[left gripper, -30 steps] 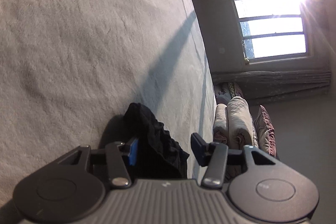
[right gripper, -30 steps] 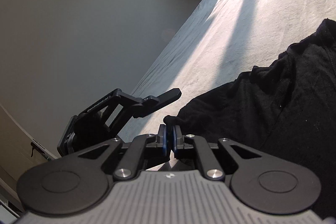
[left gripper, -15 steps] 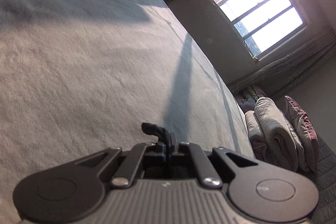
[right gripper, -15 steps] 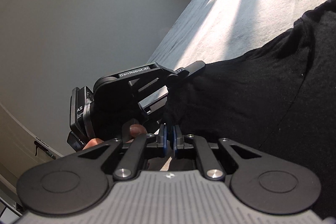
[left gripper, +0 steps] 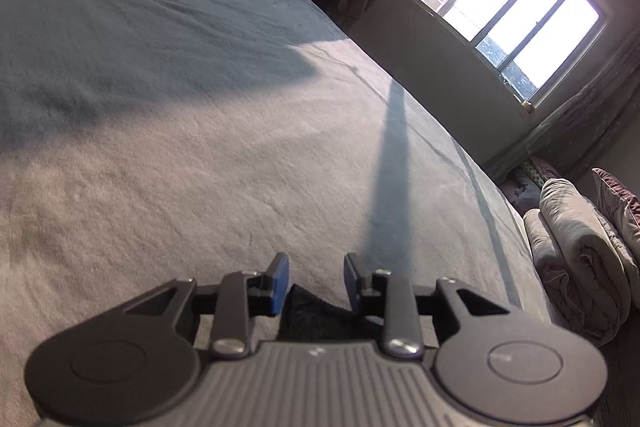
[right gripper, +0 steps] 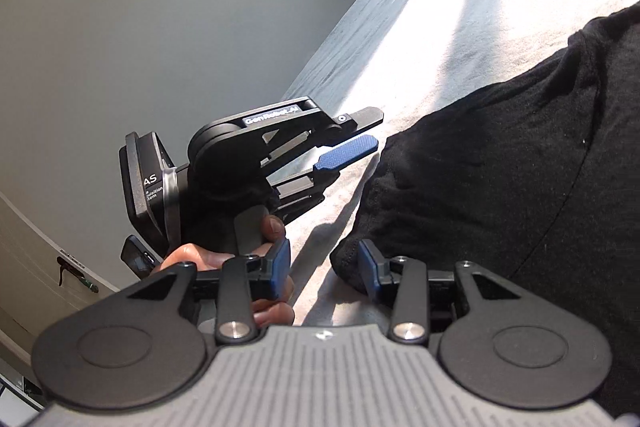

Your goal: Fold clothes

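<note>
Both my grippers released: black garment edge at 1 o'clock off right gripper, nearer than left gripper.

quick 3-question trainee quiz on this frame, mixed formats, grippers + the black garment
1. True or false: the right gripper is clamped on the black knit garment.
2. What does the garment lie on? A) the pale textured bedspread B) a wooden floor C) a metal rack
3. Fill in: the left gripper, with blue-padded fingers, is ____.

Key
1. False: its jaws stand apart, with the garment's corner at the right pad.
2. A
3. open
</note>
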### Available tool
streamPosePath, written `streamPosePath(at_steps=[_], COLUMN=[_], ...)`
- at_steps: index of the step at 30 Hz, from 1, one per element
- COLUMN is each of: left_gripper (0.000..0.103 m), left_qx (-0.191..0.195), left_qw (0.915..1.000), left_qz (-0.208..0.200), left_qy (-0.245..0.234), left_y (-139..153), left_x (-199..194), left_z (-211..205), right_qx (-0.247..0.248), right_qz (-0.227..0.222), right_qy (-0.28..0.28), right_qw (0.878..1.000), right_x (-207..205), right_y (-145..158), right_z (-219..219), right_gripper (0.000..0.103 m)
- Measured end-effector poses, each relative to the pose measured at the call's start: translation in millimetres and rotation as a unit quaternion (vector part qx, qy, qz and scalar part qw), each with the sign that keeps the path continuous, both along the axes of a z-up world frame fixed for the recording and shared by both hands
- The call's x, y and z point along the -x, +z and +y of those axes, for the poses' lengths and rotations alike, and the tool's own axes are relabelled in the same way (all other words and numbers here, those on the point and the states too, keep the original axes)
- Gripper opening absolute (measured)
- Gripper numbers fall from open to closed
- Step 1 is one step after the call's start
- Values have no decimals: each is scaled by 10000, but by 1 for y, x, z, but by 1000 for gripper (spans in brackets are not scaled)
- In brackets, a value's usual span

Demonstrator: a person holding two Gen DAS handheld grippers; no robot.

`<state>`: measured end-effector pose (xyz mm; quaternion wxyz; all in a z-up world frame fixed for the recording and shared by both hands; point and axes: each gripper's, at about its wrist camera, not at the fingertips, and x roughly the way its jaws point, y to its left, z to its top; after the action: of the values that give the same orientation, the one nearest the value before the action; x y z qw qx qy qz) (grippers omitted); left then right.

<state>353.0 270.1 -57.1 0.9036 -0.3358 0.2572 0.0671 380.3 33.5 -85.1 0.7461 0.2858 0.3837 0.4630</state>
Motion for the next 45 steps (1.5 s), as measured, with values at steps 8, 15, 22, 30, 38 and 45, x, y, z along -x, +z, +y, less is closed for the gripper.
streamPosePath(at_steps=[8,15,22,30,38,45], left_gripper=[29,10,7,40,51,52], left_qx=[-7,-457,-783,-939,-853,-768], left_qw=[9945,9906,9963,9949,9910,9819], left_qz=[-502,-227,34,288,290,321], left_qy=[-923,-1266,-361,-216,-994,-1703], left_y=[13,-37,-31,14,45,64], left_x=[1,-27,-32,-11,-3,4], left_z=[-56,-85,-40,-53,-135,-211], right_qx=[962,1733,1758,1730,1867,2482], right_qz=[-69,-533,-721,-828,-793,-840], right_qy=[-1826,-2444,-2509,-2587,-2696,-2923], right_qw=[9784,9526,9492,9467,9414,9197], right_x=[-11,-15,-13,-7,9,33], right_y=[16,-1,-5,10,37,55], right_z=[-60,-81,-80,-80,-106,-210], right_gripper=[49,31,28,37,45,47])
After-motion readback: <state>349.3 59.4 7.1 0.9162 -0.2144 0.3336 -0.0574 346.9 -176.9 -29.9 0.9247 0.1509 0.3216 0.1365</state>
